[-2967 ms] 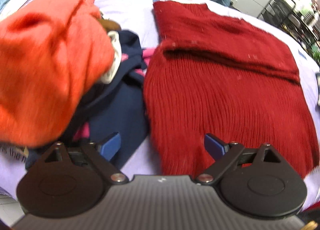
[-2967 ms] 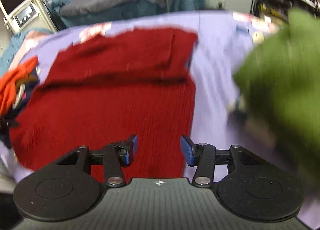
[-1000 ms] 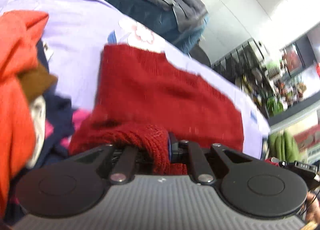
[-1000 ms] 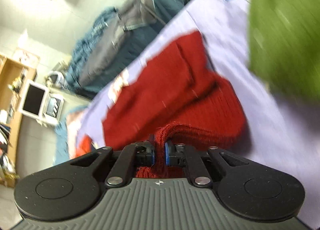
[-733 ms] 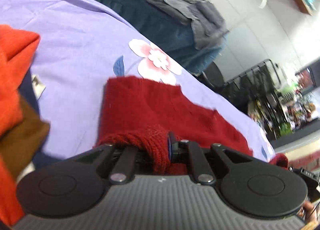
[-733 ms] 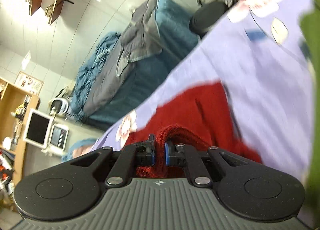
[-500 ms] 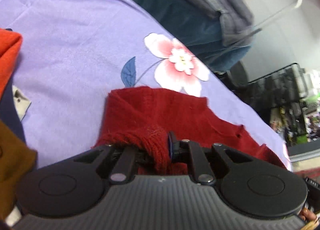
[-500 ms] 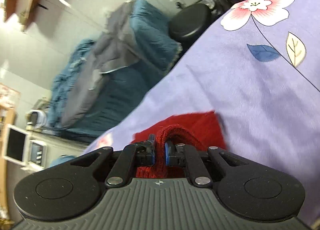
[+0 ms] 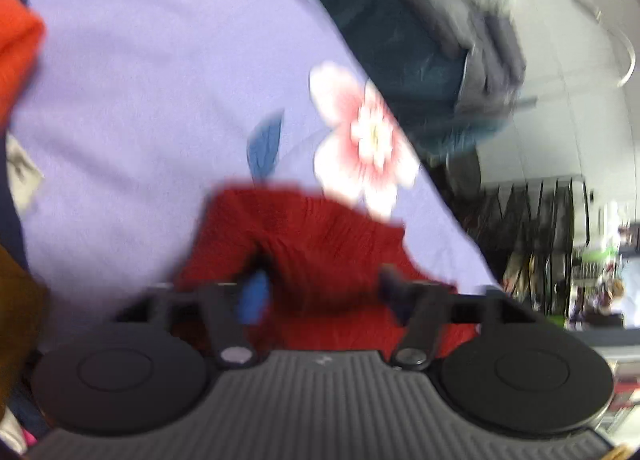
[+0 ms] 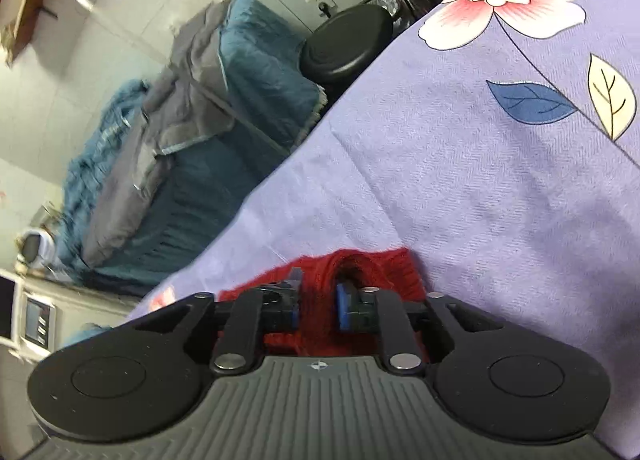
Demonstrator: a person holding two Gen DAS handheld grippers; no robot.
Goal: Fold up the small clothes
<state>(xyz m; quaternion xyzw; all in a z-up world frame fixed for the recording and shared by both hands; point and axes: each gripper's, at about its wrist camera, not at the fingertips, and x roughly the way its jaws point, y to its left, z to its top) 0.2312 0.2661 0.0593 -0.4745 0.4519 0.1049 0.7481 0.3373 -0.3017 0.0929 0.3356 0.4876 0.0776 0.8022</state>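
Observation:
A dark red knit sweater [image 9: 320, 244] lies on the lilac flowered sheet [image 9: 140, 100], its far edge near a printed pink flower. My left gripper [image 9: 320, 288] is open over the sweater, blue pads spread wide, nothing between them. In the right wrist view the same sweater [image 10: 360, 264] shows as a small bunched fold by the fingers. My right gripper [image 10: 318, 304] has its jaws slightly apart, with red knit still between the pads; the hold looks loosened.
An orange garment [image 9: 16, 52] and dark clothes [image 9: 12, 220] lie at the left edge of the sheet. Beyond the bed stand a teal and grey covered couch [image 10: 200, 132], a black stool [image 10: 344, 44] and shelving [image 9: 560, 240].
Both grippers carried the sweater's near edge forward to its far edge. The left gripper has since opened and let go; the right gripper's jaws have parted a little.

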